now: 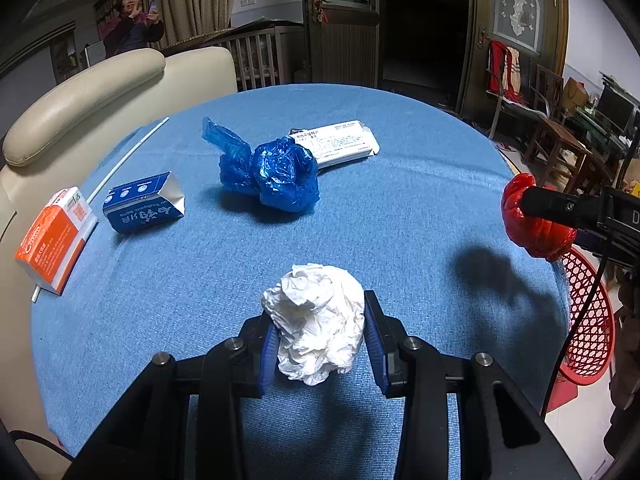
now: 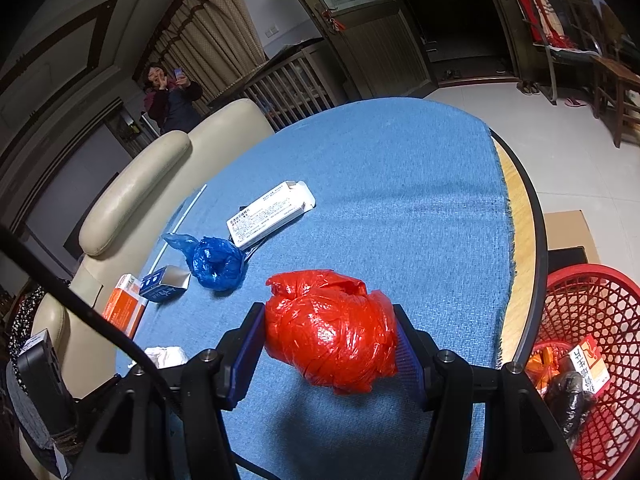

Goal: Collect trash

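Crumpled white tissue wad (image 1: 316, 322), light and soft, sits pinched in your left tool (image 1: 320, 344); red plastic bag (image 2: 330, 330), slippery, clamped mid-bulge by your right tool (image 2: 330, 354).

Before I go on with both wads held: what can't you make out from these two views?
- Red basket: bottom cut off by the right wrist frame edge; the left wrist view shows only a sliver.
- Dark lump inside the basket: unidentifiable.
- White box print: too small.
- Underside of the tissue wad: hidden by itself and the left hand-held gripper.
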Demonstrator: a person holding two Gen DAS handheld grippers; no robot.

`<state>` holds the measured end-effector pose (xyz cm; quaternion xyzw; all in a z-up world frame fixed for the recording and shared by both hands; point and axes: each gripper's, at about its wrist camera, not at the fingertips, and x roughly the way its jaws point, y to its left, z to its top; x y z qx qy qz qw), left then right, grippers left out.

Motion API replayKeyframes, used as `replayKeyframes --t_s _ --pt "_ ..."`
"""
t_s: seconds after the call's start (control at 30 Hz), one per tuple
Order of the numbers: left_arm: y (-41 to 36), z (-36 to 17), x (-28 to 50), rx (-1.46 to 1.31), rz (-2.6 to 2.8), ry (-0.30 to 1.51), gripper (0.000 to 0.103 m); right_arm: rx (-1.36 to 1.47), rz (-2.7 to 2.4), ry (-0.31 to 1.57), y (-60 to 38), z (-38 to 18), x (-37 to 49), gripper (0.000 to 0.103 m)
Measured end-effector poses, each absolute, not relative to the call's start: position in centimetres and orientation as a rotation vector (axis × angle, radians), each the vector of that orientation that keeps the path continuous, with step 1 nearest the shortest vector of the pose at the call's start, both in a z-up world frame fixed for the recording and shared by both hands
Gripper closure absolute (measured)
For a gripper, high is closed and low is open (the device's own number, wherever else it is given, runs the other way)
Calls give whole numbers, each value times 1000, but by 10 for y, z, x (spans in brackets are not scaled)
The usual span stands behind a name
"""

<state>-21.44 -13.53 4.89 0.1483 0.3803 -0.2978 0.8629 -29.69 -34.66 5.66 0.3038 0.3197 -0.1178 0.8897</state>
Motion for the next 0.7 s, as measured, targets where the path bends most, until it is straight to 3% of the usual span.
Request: replayKeyframes --t_s 0.7 --pt "-136 51 -218 314 -632 783 63 647 -254 635 -349 62 -305 40"
